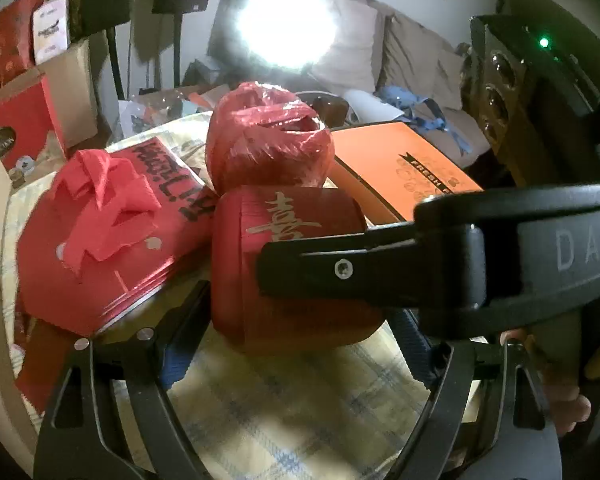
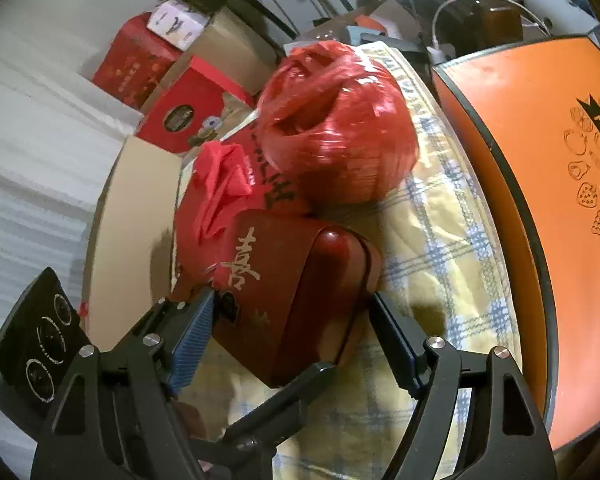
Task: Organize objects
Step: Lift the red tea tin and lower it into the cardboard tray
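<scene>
A dark red rounded box with a gold character [image 1: 288, 276] [image 2: 284, 292] lies on a yellow checked cloth [image 1: 300, 408] [image 2: 440, 240]. My left gripper [image 1: 296, 344] is open, its fingers on either side of the box. My right gripper [image 2: 296, 332] also straddles the box, its blue pads [image 2: 192, 344] touching or nearly touching the box's sides; it shows in the left wrist view as a black finger [image 1: 360, 268] lying across the box. Behind the box sits a red ball of plastic string [image 1: 268, 136] [image 2: 340, 120]. A stack of red paper [image 1: 112, 220] [image 2: 220, 196] lies to its left.
An orange flat box [image 1: 404, 164] [image 2: 548, 200] lies on the right of the cloth. Red gift boxes [image 1: 20, 120] [image 2: 188, 108] and cardboard cartons stand at the left. A sofa with cushions [image 1: 400, 52] and a bright lamp are behind.
</scene>
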The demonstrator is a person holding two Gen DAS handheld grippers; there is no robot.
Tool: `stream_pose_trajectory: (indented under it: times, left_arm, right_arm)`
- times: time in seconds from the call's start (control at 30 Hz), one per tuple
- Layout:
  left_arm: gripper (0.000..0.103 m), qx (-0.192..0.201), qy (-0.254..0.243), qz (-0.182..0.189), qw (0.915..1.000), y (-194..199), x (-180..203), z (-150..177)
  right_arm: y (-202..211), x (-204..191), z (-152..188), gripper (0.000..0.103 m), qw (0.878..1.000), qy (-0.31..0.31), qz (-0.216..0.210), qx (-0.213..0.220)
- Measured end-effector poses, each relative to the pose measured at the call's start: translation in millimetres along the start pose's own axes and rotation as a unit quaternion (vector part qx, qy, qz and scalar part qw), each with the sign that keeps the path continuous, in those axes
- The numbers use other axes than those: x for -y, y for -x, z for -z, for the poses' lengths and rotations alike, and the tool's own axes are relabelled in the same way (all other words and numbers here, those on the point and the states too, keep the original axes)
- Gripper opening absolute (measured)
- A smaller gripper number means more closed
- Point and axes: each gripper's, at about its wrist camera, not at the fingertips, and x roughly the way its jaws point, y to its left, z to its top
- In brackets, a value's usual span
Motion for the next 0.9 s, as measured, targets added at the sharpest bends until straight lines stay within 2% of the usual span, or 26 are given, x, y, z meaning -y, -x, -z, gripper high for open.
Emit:
stream_pose_trajectory:
  times: [0.23, 0.43, 0.73, 0.9]
  left_arm:
    - [0.083, 0.010, 0.017, -0.013, 0.9997, 32.5, -0.3, -5.4]
    - [0.083, 0.039, 0.035, -0.016, 0.9985, 66.3, -3.9, -5.2]
    - [0.083, 0.053, 0.077, -0.034, 0.9951, 113.6, -18.9, 0.0]
    - [0.083, 0.069, 0.093, -0.057, 0.9916, 142.3, -31.3, 5.8]
  right_arm:
    - [15.0, -34.4, 2.9, 0.078, 0.999, 0.032, 0.000, 0.004]
    - [28.2, -70.1, 10.1, 0.078, 0.997, 0.075, 0.010, 0.013]
    - [34.2, -113.0, 18.7, 0.078, 0.994, 0.109, -0.005, 0.010]
    - [33.4, -142.0, 23.7, 0.078, 0.991, 0.132, -0.022, 0.008]
